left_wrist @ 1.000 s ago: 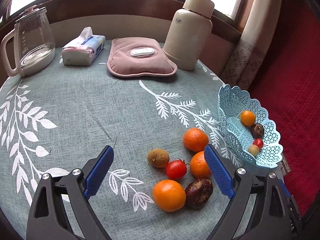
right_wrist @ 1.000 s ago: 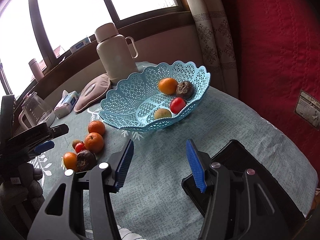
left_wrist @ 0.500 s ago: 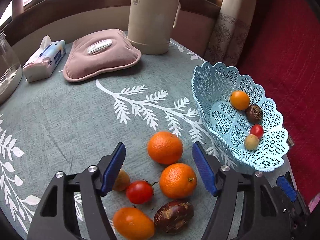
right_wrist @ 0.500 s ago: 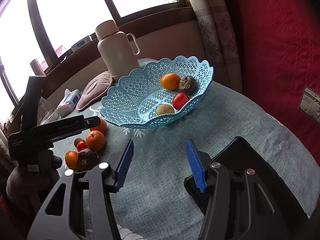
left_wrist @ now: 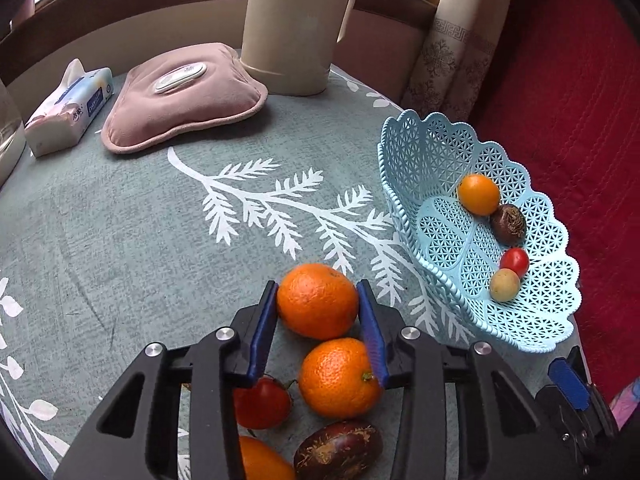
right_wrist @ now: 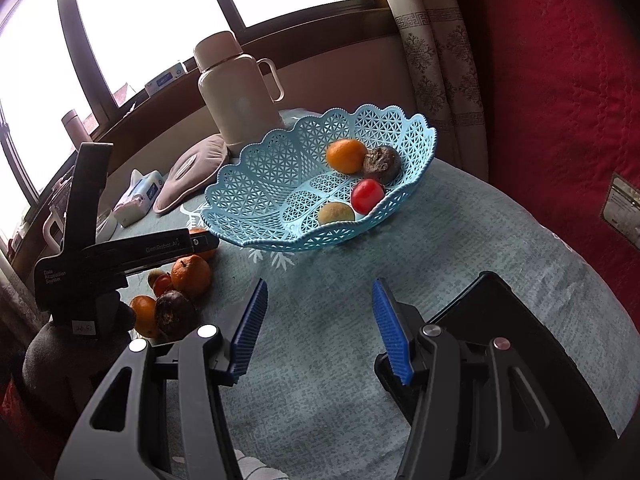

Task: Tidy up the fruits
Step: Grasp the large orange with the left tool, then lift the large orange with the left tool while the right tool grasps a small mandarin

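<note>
My left gripper is shut on an orange that rests on the grey-green tablecloth. Below it lie a second orange, a tomato, a dark passion fruit and a third orange. The light blue lattice basket stands to the right and holds a small orange, a dark fruit, a small tomato and a yellowish fruit. My right gripper is open and empty above the cloth, in front of the basket.
A cream thermos jug, a pink heating pad and a tissue pack stand at the back of the table. A black flat object lies under my right gripper's right finger. Red upholstery borders the table on the right.
My left gripper moved forward over the loose fruit and closed its fingers on the far orange. My right gripper stayed open and almost still.
</note>
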A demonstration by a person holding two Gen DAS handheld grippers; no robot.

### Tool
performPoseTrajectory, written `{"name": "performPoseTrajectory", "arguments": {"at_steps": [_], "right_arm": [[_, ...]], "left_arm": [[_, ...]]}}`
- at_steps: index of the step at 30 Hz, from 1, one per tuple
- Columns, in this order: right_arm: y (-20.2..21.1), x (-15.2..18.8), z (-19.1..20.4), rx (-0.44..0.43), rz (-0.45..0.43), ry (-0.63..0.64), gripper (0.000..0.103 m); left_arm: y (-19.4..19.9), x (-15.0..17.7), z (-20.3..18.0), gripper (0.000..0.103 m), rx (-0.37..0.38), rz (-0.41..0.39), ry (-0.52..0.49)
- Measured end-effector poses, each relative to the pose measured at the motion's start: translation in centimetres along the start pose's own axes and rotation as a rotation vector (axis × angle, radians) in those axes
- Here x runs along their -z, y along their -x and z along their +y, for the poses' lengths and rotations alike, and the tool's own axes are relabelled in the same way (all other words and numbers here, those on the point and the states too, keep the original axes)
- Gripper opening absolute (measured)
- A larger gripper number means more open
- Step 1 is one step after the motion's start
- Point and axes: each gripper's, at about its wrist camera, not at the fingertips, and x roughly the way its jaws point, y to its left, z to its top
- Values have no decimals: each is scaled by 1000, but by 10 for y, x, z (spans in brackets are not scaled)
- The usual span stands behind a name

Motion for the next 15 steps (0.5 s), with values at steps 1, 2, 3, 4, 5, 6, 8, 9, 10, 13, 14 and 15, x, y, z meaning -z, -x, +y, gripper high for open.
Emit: {"name": "performPoseTrajectory", "arguments": {"at_steps": [1, 2, 3, 4, 5, 6, 8, 9, 10, 13, 14, 15], "right_arm": [[0, 0, 1, 1, 2, 4, 56], [-1, 0, 2, 4, 3, 8, 56], [-1, 0, 3, 6, 4, 12, 56], [-1, 0, 3, 9, 5, 16, 56], [-2, 0, 4, 12, 6, 20, 56], [-2, 0, 6, 16, 6, 23, 56], [-2, 1, 8, 24, 7, 33, 56], [-2, 0, 9, 27, 7, 39, 56], [-2, 0, 10, 29, 8, 45, 56], [-3, 0, 15, 8, 23, 45, 56], [-4, -1, 17, -5, 32, 45, 56], [-5, -1, 21, -23, 42, 46, 56]], "left_arm": [[2, 1, 3, 40, 5, -4, 13], [4, 2, 6, 40, 9, -10, 24], [6, 3, 9, 40, 14, -16, 38], [9, 5, 13, 40, 20, -21, 51], [12, 6, 16, 40, 27, -28, 65], [16, 7, 19, 40, 35, -37, 79], [25, 9, 25, 40, 43, -57, 101], [30, 9, 29, 40, 47, -69, 113], [34, 10, 32, 40, 52, -81, 124], [51, 12, 40, 40, 48, -122, 154], [55, 13, 43, 40, 41, -136, 159], [60, 14, 46, 40, 32, -151, 165]]}}
